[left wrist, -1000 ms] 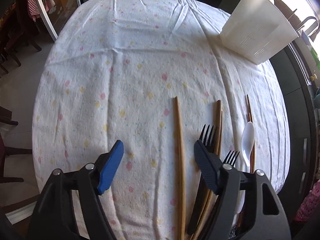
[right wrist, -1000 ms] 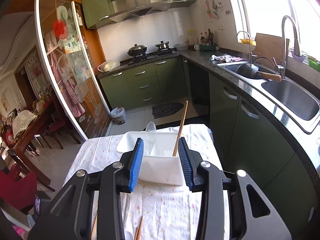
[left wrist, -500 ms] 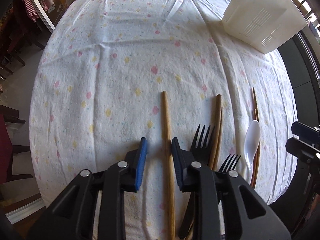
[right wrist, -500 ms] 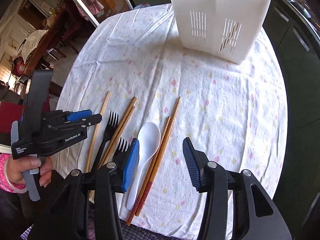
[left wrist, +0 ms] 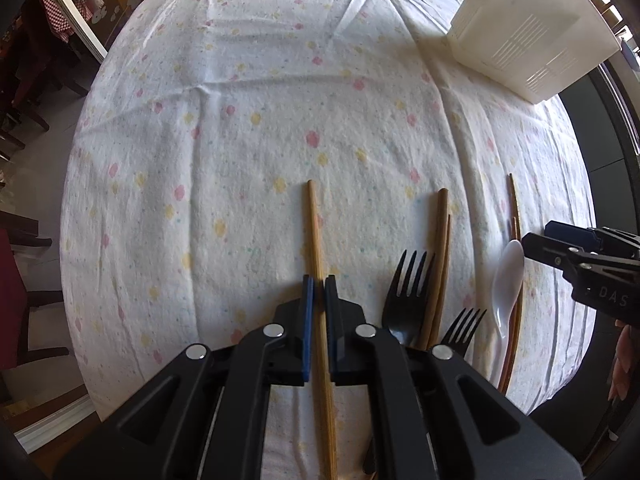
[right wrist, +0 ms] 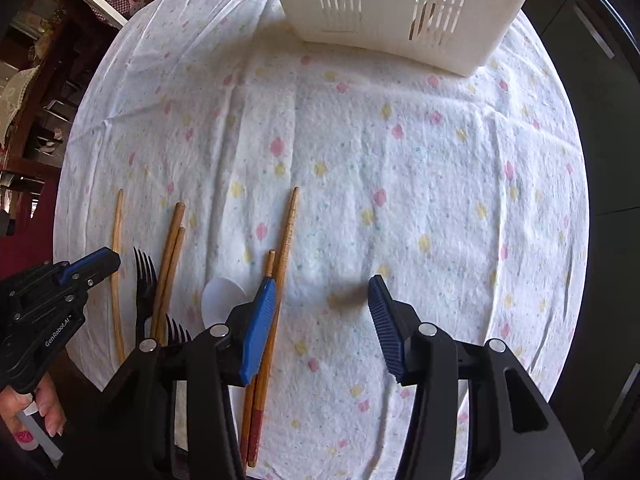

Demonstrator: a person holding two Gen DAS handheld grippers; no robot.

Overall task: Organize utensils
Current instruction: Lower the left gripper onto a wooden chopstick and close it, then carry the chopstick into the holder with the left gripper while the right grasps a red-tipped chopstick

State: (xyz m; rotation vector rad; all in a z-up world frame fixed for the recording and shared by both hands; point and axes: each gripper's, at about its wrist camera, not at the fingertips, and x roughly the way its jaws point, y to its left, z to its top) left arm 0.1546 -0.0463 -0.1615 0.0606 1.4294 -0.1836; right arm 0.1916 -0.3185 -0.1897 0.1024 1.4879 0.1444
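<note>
Covering the bench (left wrist: 248, 92) is a white cloth with pink and yellow dots, and a white slotted basket (right wrist: 392, 4) stands at its far edge, its top cut off in both views. Something thin and brown shows through the basket's right-hand slots; what it is cannot be told.

Next in size, the left tool (left wrist: 317, 292) points down at the cloth with its jaws closing, and the blue and black pads are pressed on either side of a single light wooden chopstick (left wrist: 314, 236), which lies flat on the cloth. The right tool (right wrist: 322, 300) hangs over bare cloth, jaws standing partly apart and opening, nothing between them; its left pad sits just beside the nearest chopstick pair without a clear touch.

Counting the utensils laid in a row near the front edge: five chopsticks, namely the single one, a darker pair (left wrist: 439, 264) lying together, and a reddish-tipped pair (right wrist: 276, 280); two black forks, the farther fork (left wrist: 406, 284) beside the dark pair and the nearer fork (left wrist: 464, 322) half hidden by the left tool's body; and one white spoon (left wrist: 506, 280) against the reddish-tipped pair.

Handle ends of most utensils are covered by the tools. A hand (right wrist: 44, 408) holding the left tool is cut off at the frame's edge.
</note>
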